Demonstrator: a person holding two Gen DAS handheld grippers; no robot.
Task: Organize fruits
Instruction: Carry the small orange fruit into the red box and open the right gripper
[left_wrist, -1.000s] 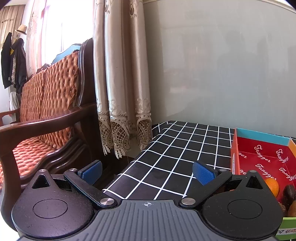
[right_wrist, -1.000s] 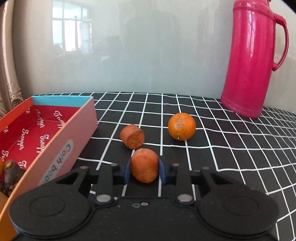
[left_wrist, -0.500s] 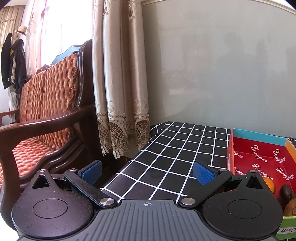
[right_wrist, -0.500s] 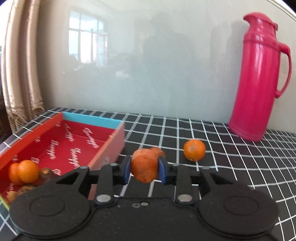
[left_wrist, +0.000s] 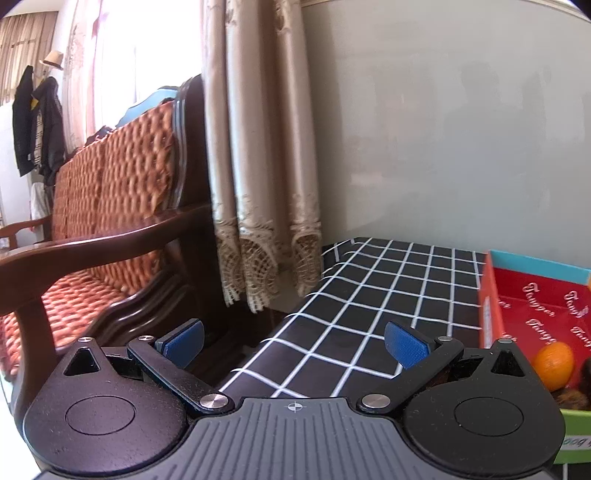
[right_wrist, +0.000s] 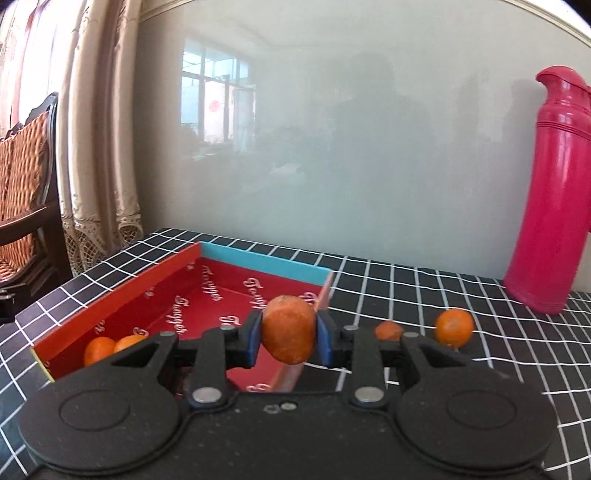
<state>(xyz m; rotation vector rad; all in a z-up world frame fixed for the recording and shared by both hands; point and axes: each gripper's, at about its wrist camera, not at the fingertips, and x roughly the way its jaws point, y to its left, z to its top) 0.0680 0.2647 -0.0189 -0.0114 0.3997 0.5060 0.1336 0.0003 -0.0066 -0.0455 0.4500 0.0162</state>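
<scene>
My right gripper is shut on a stubby orange carrot piece, held in the air over the right wall of the red box. Two oranges lie at the box's near end. On the checked cloth to the right sit another carrot piece and a loose orange. My left gripper stands open with nothing between its blue pads, over the table's left corner. In the left wrist view the box is at the right edge with an orange and dark fruit inside.
A tall pink thermos stands at the back right by the wall. A wooden bench with an orange woven cushion and beige curtains flank the table's left edge. A glossy wall runs behind the table.
My right gripper rose and swung left with the carrot piece, from the cloth near the loose fruit to above the box's wall. The left gripper stayed nearly still.
</scene>
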